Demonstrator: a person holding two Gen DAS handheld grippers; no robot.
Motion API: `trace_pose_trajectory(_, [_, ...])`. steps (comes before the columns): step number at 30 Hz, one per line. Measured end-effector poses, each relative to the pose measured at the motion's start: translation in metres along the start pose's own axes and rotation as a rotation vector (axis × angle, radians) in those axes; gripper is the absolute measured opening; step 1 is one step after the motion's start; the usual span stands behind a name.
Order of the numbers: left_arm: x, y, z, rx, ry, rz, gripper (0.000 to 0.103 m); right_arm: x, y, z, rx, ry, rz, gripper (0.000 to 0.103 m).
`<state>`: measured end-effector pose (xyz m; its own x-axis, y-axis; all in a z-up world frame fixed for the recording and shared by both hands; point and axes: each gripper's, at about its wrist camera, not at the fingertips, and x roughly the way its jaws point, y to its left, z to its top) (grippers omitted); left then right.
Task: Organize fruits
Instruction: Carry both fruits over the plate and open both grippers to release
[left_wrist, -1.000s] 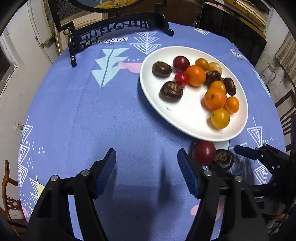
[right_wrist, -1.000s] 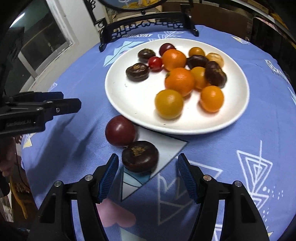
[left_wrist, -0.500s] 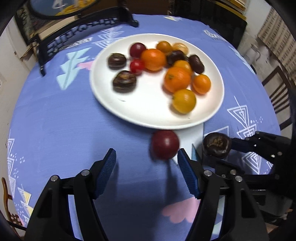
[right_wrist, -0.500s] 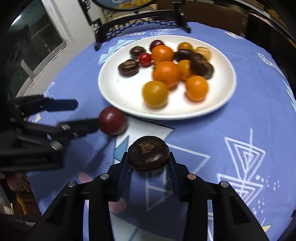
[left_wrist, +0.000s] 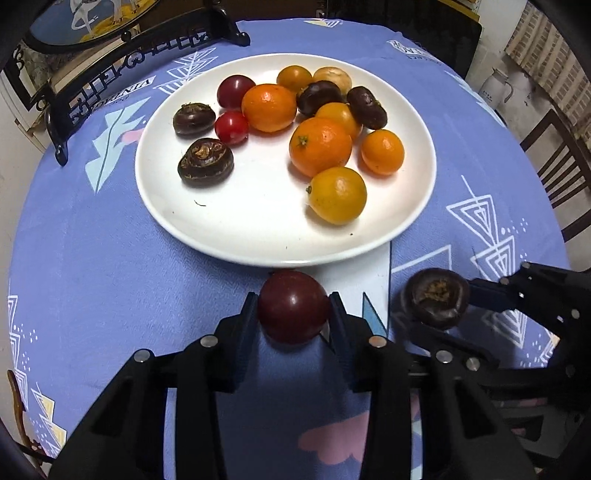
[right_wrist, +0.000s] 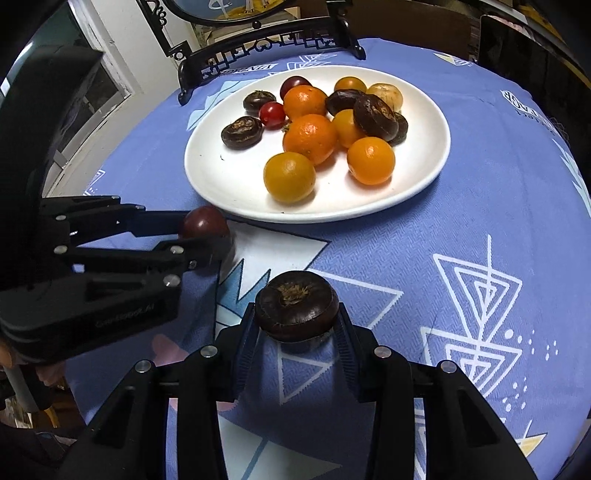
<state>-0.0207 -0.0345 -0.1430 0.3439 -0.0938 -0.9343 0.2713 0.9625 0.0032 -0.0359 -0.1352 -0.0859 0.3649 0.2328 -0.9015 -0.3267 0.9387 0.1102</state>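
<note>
Gripping dark red tomato (left_wrist: 293, 312) in left claw (left_wrist: 293, 314) | water chestnut (right_wrist: 296, 305) in right claw (right_wrist: 297, 321)

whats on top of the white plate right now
The white plate holds oranges, water chestnuts, two tomatoes and one pale fruit. Fruit at the back overlaps, so anything tucked behind it is hidden.
</note>
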Motion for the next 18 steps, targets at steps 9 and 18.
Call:
trace_pose_trajectory(9, [-0.037,0.023,0.025,-0.057,-0.072,-0.047,0.038,-0.024,0.003,0.033,-0.02,-0.081,0.026,0.041])
trace_pose_trajectory(18, [-0.019,0.049,0.108,-0.094,-0.113,0.066,0.038,-0.031,-0.018,0.122,0.025,-0.216,-0.002,0.041])
